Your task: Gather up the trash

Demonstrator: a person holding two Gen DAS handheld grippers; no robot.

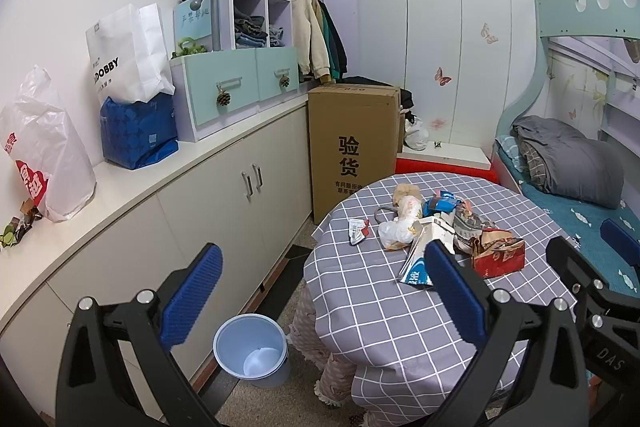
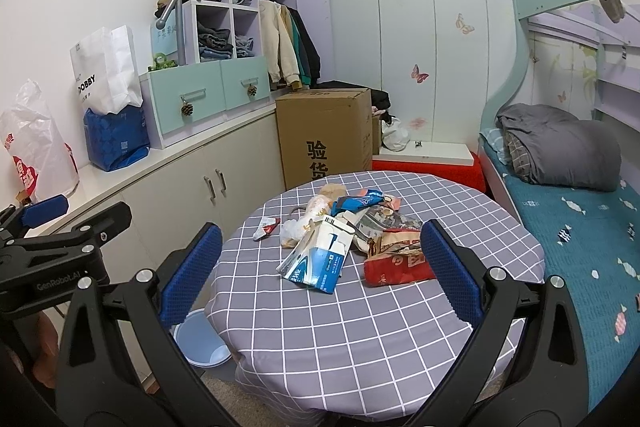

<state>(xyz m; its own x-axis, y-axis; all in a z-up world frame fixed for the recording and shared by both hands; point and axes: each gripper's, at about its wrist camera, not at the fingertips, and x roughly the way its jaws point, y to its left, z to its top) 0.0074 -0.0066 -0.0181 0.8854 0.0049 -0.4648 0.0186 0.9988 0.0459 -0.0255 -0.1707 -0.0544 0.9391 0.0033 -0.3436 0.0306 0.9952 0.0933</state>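
Note:
A heap of trash lies on the round table (image 2: 360,339) with a grey checked cloth: a blue-and-white carton (image 2: 320,259) (image 1: 420,263), a red paper bag (image 2: 396,259) (image 1: 498,255), a white plastic bag (image 1: 396,231) (image 2: 296,229), a small red-white wrapper (image 1: 358,229) (image 2: 266,227) and blue snack packets (image 2: 360,203) (image 1: 442,205). A light blue bin (image 1: 252,349) (image 2: 200,341) stands on the floor left of the table. My left gripper (image 1: 324,297) hangs open above the table's left edge. My right gripper (image 2: 320,273) is open, nothing between its pads, short of the carton.
A long white cabinet (image 1: 224,195) runs along the left wall, carrying bags and a drawer unit. A tall cardboard box (image 1: 354,143) stands behind the table. A bed (image 2: 580,235) with grey bedding lies on the right. The other gripper (image 2: 52,239) shows at the right wrist view's left edge.

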